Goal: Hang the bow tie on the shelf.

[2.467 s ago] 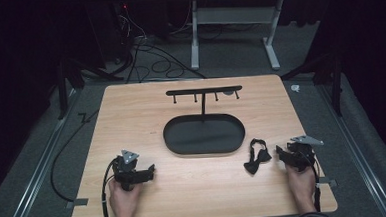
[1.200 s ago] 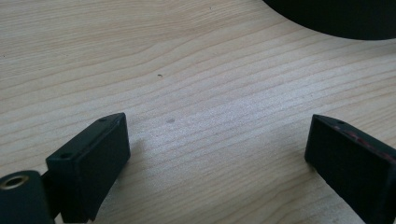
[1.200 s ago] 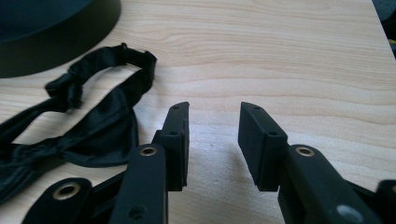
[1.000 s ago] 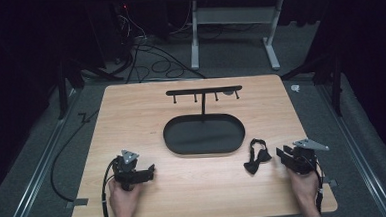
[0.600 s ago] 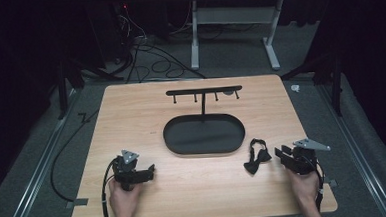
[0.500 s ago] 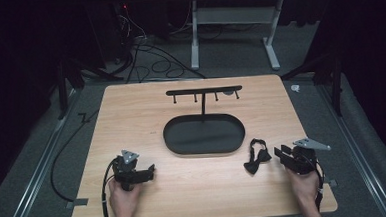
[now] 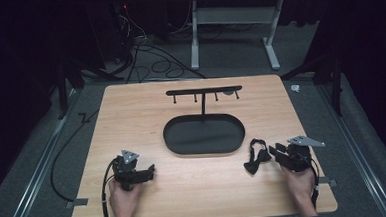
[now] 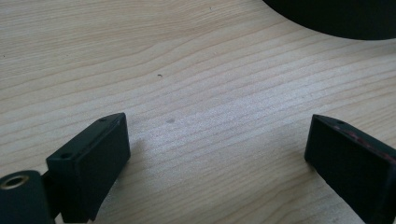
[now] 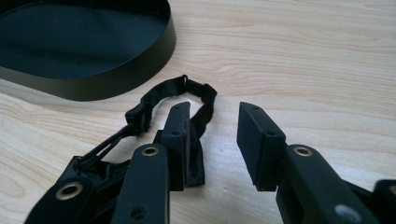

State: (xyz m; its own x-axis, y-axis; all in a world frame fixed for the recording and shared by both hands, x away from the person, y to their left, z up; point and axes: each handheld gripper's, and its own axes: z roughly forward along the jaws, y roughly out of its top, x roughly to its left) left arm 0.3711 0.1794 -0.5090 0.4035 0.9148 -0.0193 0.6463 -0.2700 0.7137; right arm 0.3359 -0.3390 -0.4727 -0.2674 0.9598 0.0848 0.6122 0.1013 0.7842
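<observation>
A black bow tie (image 7: 256, 156) with its strap lies on the wooden table (image 7: 131, 121), right of a black oval tray (image 7: 205, 137). My right gripper (image 7: 275, 150) rests on the table just right of it, open. In the right gripper view the bow tie (image 9: 154, 100) loops around the left jaw, and part of the strap lies inside the gap of the right gripper (image 9: 215, 112). My left gripper (image 7: 150, 170) sits at the front left, wide open. In its own view the left gripper (image 8: 219, 126) has bare wood between its jaws.
A thin black T-shaped rack (image 7: 203, 91) with small hooks rises from the back of the tray. The tray's wall shows at close range (image 9: 116, 70) and its rim (image 8: 336, 23) ahead of the left gripper. Cables and a desk frame (image 7: 226, 16) lie on the floor beyond.
My right gripper has shifted slightly beside the bow tie. The left gripper, the tray and the rack have not moved.
</observation>
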